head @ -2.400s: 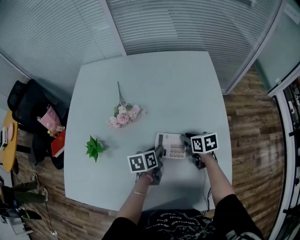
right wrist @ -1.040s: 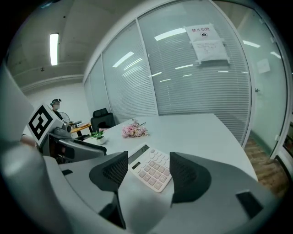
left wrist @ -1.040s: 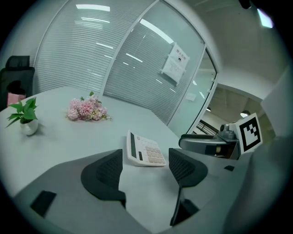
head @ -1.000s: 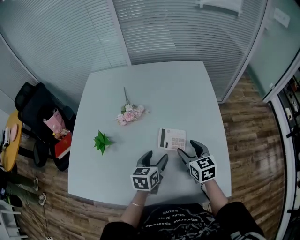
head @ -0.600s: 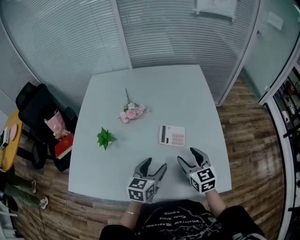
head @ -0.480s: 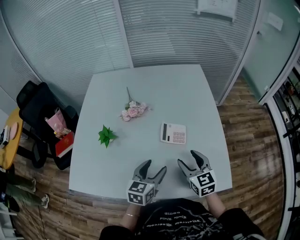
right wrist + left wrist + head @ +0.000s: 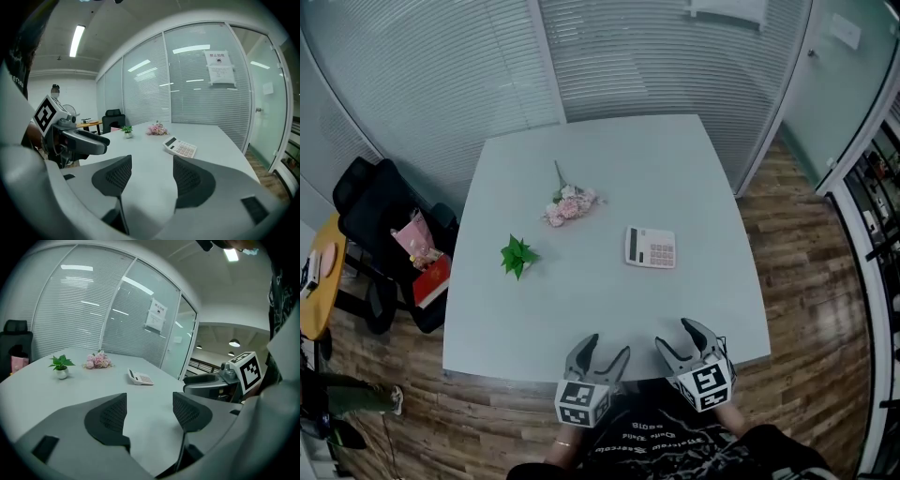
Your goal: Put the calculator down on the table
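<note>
An office meeting room: glass partitions (image 7: 441,66) with slatted blinds behind the table (image 7: 609,169), a posted notice (image 7: 727,9), an office chair (image 7: 366,202) left of it.

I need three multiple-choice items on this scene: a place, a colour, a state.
1. The calculator lies: A on a shelf; B on the table; C in a box.
2. The flowers are: A pink; B blue; C yellow.
3. The left hand-held gripper and the right hand-held gripper are: A shut on the calculator; B shut on the flowers; C open and empty.
Answers: 1 B, it lies flat there; 2 A, pink blossoms; 3 C, both gripper views show jaws apart, nothing between.
</note>
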`<state>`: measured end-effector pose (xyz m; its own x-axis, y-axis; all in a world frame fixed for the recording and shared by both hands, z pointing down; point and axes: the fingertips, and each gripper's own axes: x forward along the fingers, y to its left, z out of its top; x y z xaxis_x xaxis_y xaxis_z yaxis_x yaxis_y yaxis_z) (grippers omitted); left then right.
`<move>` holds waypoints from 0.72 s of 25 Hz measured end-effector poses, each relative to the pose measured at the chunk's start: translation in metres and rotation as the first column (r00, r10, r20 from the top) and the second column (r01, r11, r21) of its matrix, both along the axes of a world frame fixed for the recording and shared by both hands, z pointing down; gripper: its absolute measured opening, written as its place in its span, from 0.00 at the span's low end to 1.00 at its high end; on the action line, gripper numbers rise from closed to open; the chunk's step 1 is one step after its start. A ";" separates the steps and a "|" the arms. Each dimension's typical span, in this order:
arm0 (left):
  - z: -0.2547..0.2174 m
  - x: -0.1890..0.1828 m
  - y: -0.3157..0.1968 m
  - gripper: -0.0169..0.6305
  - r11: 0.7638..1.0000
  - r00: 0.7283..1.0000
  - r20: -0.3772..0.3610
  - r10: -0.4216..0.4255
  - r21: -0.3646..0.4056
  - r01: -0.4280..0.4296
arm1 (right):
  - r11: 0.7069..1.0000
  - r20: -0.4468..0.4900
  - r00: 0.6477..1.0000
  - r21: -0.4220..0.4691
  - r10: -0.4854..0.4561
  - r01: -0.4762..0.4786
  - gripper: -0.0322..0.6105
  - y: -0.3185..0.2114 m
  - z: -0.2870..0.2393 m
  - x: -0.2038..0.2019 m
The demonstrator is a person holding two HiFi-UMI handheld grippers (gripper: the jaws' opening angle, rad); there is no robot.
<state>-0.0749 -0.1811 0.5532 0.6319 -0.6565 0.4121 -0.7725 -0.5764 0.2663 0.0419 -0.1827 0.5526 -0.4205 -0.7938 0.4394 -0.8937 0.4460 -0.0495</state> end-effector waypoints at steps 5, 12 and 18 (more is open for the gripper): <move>-0.002 -0.001 0.007 0.52 1.000 1.000 0.005 0.002 0.011 -0.002 | 1.000 -0.009 1.000 -0.015 0.004 -0.004 0.49 0.013 0.005 -0.003; -0.004 0.004 0.009 0.51 1.000 1.000 0.013 0.028 0.012 -0.028 | 1.000 0.001 1.000 0.026 0.012 -0.012 0.44 0.014 -0.006 -0.003; -0.013 0.003 0.007 0.26 0.998 1.000 0.005 0.022 0.057 -0.023 | 0.999 -0.008 1.000 0.043 -0.002 0.002 0.22 0.016 -0.009 -0.007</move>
<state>-0.0719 -0.1738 0.5403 0.6450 -0.6644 0.3776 -0.7603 -0.6078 0.2292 0.0348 -0.1663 0.5432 -0.4187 -0.8113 0.4080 -0.8931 0.4491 -0.0235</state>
